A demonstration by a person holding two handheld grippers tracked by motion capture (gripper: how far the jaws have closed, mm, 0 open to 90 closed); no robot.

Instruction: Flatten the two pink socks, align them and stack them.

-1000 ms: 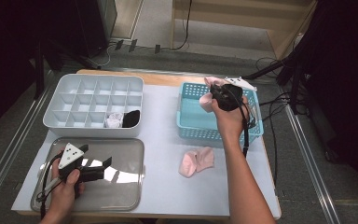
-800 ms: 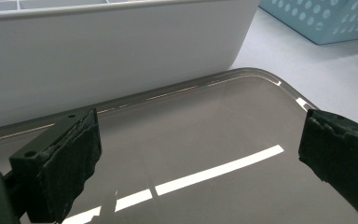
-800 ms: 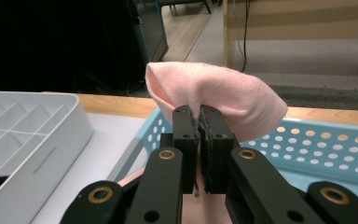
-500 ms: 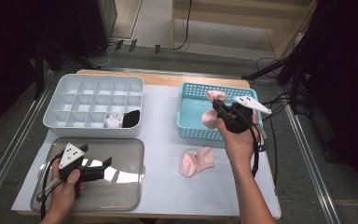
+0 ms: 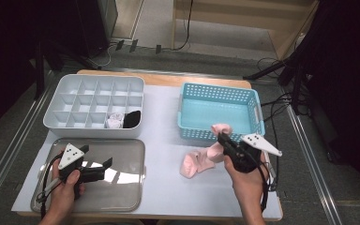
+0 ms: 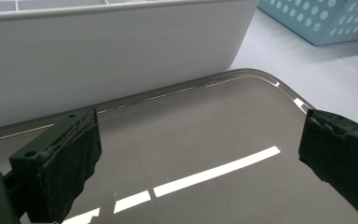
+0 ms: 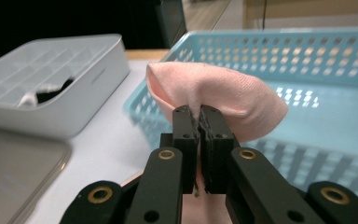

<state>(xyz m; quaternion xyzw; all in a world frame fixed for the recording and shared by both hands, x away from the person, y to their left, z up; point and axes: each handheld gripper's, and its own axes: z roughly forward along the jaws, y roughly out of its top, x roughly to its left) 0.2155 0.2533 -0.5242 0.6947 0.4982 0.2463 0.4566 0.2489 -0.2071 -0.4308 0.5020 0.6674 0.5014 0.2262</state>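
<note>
My right gripper (image 5: 221,138) is shut on a pink sock (image 5: 221,128), which hangs just past the near wall of the blue basket (image 5: 218,88). In the right gripper view the jaws (image 7: 199,116) pinch a fold of that sock (image 7: 228,95) in front of the basket (image 7: 307,56). A second pink sock (image 5: 193,163) lies on the white mat below and to the left of it. My left gripper (image 5: 96,156) stands open over the grey tray (image 5: 126,187), its pads (image 6: 72,158) wide apart with nothing between them.
A white divided box (image 5: 93,98) stands at the back left, with a rolled white sock (image 5: 115,121) and a black one (image 5: 132,119) in its near compartments. Its wall (image 6: 121,51) rises right behind the grey tray (image 6: 205,135). Cables trail at the right table edge.
My right gripper has carried the pink sock out from over the basket toward the near edge and slightly down. The left gripper has stayed where it was.
</note>
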